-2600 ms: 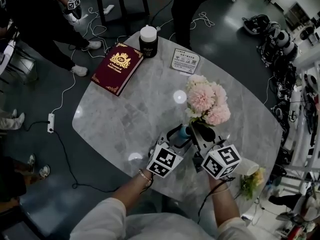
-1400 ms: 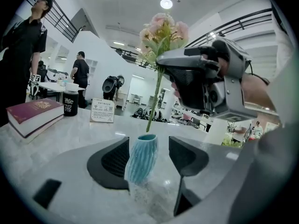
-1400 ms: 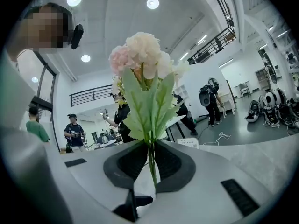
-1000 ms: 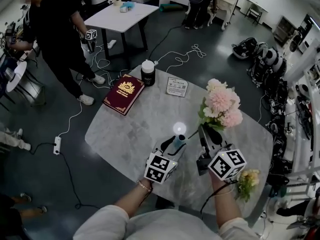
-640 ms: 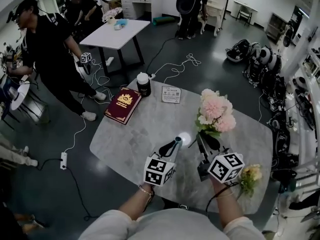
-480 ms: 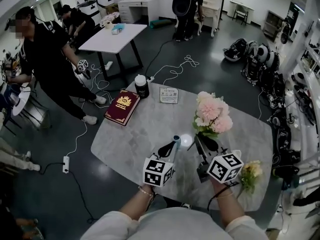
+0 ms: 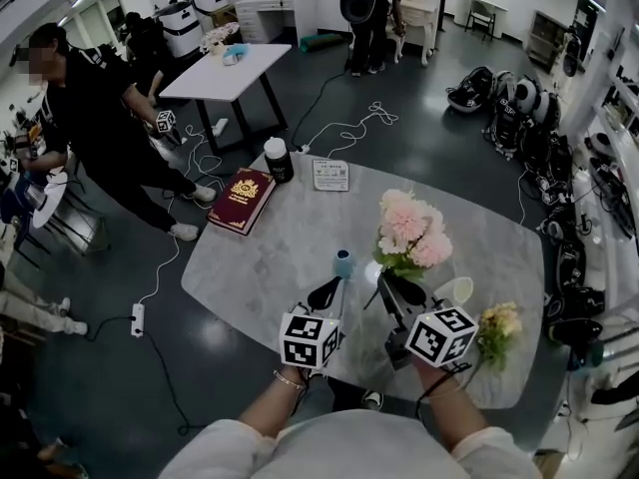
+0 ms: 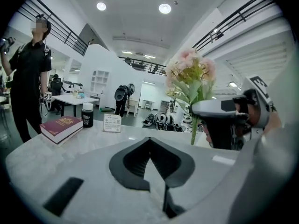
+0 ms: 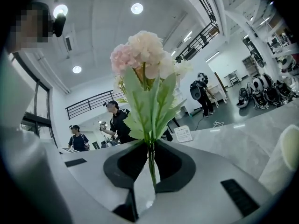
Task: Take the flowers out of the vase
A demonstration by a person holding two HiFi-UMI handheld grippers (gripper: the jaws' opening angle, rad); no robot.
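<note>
Right gripper [image 9: 150,158] is clamped on the thin green stem [image 9: 151,169] of the pink flowers [image 7: 407,230]. The stem runs upright between the two dark pads, and the blooms and leaves stand above the jaws. In the head view the bunch is held over the grey marble table [image 7: 260,257], clear of the vase.

Left gripper [image 7: 326,290] sits just to the left of the right one. Its jaws have just closed, and the left gripper view shows the pads meeting with nothing between them.

The vase [image 7: 342,263], a small blue one, stands upright on the table just beyond the tip of the left gripper. It is to the left of the held flowers and not touching them.

A yellow flower [image 7: 499,319] lies on the table at the right, beside the right gripper's marker cube. A pale rounded object [image 7: 456,289] sits between that flower and the pink bunch; what it is cannot be made out.

Toward the far edge of the table are three items:
- a dark red book [image 7: 241,198] lying flat
- a black jar with a white lid [image 7: 278,160] just behind the book
- a white printed card [image 7: 330,175] to the right of the jar

Beyond the table, white cables [image 7: 349,128] trail across the dark floor. A white table [image 7: 225,68] stands further back, with a person in black [image 7: 90,118] to its left.
</note>
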